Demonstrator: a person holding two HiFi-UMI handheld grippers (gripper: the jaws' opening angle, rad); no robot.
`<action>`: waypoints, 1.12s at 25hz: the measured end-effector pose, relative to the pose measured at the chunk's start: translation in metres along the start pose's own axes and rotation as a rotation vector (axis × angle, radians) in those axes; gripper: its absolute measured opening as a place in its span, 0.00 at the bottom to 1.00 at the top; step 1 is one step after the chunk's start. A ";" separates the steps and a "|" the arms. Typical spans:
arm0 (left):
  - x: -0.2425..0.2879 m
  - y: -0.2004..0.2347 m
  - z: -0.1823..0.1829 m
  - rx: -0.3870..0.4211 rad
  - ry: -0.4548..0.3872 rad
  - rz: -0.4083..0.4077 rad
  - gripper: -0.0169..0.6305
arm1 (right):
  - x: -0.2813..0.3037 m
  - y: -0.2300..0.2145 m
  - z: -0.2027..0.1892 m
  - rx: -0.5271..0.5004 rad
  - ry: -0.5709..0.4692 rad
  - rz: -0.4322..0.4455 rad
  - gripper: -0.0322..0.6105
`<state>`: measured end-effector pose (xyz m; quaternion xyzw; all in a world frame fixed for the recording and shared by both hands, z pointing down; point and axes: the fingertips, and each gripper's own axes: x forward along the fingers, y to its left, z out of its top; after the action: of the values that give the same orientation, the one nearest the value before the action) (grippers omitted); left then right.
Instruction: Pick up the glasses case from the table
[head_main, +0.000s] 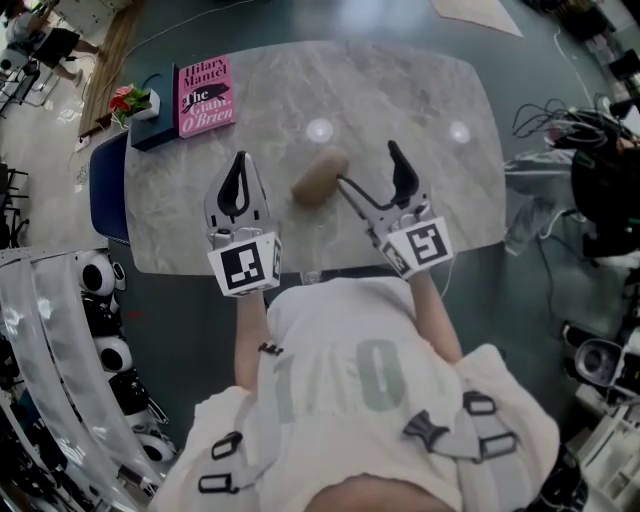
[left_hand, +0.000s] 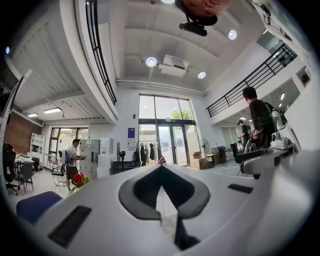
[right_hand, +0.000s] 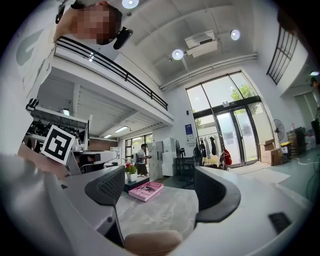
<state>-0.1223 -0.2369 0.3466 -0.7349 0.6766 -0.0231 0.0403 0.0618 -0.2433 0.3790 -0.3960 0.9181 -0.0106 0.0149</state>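
Right hand-held gripper (head_main: 368, 170) wide open, gripping nothing, level above counter (head_main: 420, 90). Tan glasses case (head_main: 320, 177) lying on counter just beside one jaw tip, untouched. Left hand-held gripper (head_main: 238, 185) closed, empty. Approach step, probably. Next: straddle case, squeeze, lift.

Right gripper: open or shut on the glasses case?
Open. The right gripper has its jaws wide apart; the tan glasses case lies low between them on the table, unclamped.
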 end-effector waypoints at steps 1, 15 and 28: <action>-0.001 0.000 0.000 0.006 0.002 -0.001 0.03 | 0.001 0.001 -0.001 -0.006 0.009 0.015 0.66; -0.010 0.022 -0.006 0.015 0.018 0.064 0.03 | 0.029 0.049 -0.022 -0.368 0.287 0.457 0.66; -0.017 0.036 -0.005 -0.022 -0.002 0.139 0.03 | 0.030 0.063 -0.095 -0.790 0.577 0.824 0.66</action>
<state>-0.1600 -0.2230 0.3486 -0.6865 0.7262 -0.0122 0.0344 -0.0078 -0.2209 0.4713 0.0327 0.8969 0.2289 -0.3770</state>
